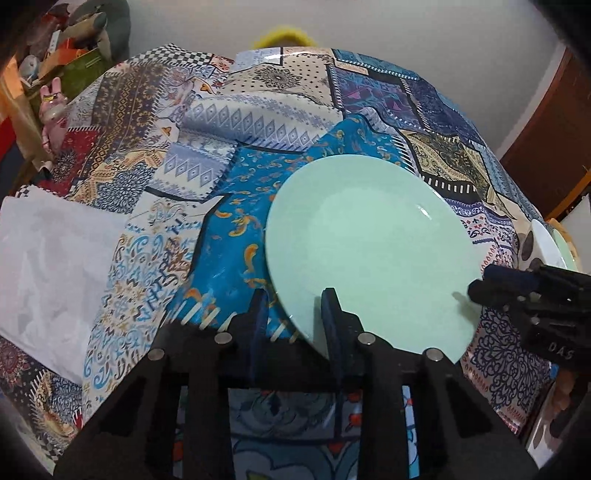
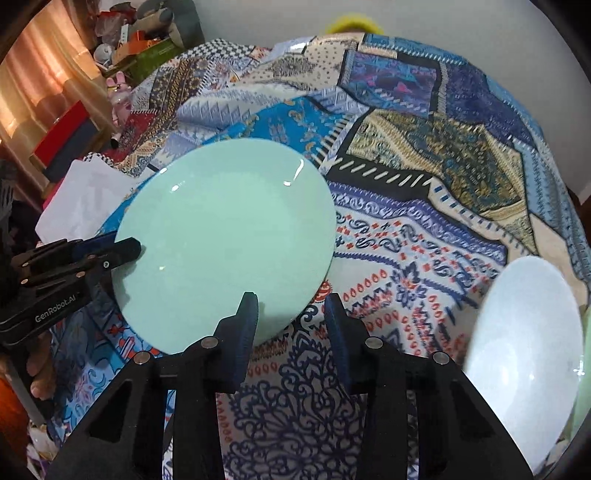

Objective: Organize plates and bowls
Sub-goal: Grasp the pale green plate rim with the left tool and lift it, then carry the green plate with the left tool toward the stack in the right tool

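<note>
Mint-green plate (image 1: 373, 254) lying on patchwork-patterned tablecloth (image 1: 258, 122), glaze showing small highlights near far rim. Left gripper (image 1: 295, 299) positioned at near-left edge of plate: one dark blue pad (image 1: 330, 306) over plate surface, other finger (image 1: 256, 306) outside rim over blue cloth patch; jaws parted with rim between them, contact with plate not determinable from this view. In right wrist view, same left gripper (image 2: 127, 249) seen at plate's left rim, fingers stacked close above and below edge. Right gripper (image 2: 291, 314) at near-right edge of plate (image 2: 225, 236): left fingertip overlapping plate surface, right fingertip over bare cloth (image 2: 424, 166); jaws moderately wide, nothing clamped. White bowl (image 2: 524, 332) tilted at right side of cloth, well apart from plate, pale green rim of another dish just behind it at frame edge. White sheet (image 1: 55, 258) lying on left part of cloth. Cluttered shelf with boxes and soft toys (image 1: 55, 55) beyond far left corner. Yellow object (image 1: 284, 35) partly visible past far edge of table.
</note>
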